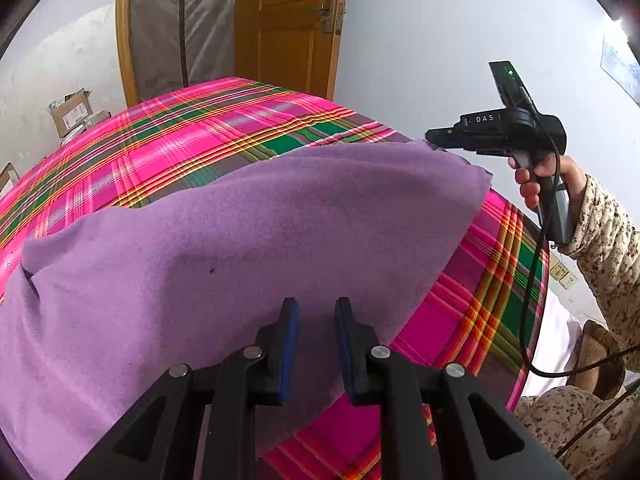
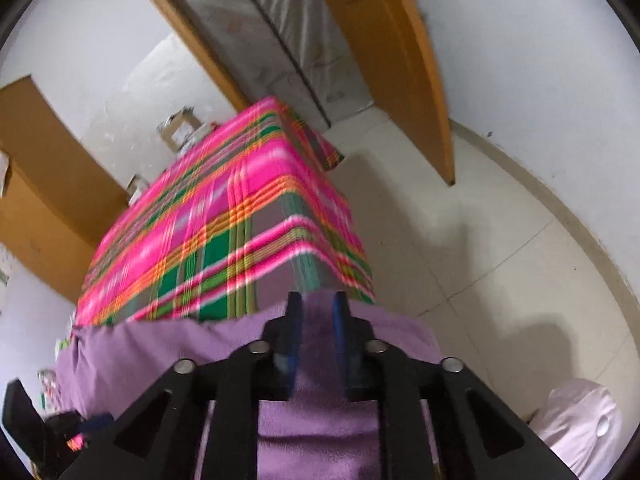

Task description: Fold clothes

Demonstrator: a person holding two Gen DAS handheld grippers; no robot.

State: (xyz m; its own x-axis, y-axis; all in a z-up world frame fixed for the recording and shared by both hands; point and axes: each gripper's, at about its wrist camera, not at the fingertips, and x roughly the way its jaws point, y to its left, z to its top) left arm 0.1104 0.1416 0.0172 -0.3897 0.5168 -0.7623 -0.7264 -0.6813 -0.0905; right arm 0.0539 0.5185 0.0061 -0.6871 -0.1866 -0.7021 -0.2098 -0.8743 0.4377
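While the plaid cloth (image 1: 208, 136) covers the counter, the purple garment (image 1: 240, 232) lies across its near end. Right gripper (image 1: 434, 138) pinches the garment's far corner, fingers clamped. Left gripper (image 1: 316, 312) hovers above the fabric, fingers narrowly apart, holding nothing.

Matt fleecy purple cloth (image 1: 240, 240) lies on woven plaid cover (image 1: 180, 136).

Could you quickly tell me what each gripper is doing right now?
Left gripper: open, over the purple fleece cloth, gripping nothing.
Right gripper: cloth lies between its parted fingers; grip cannot be told.
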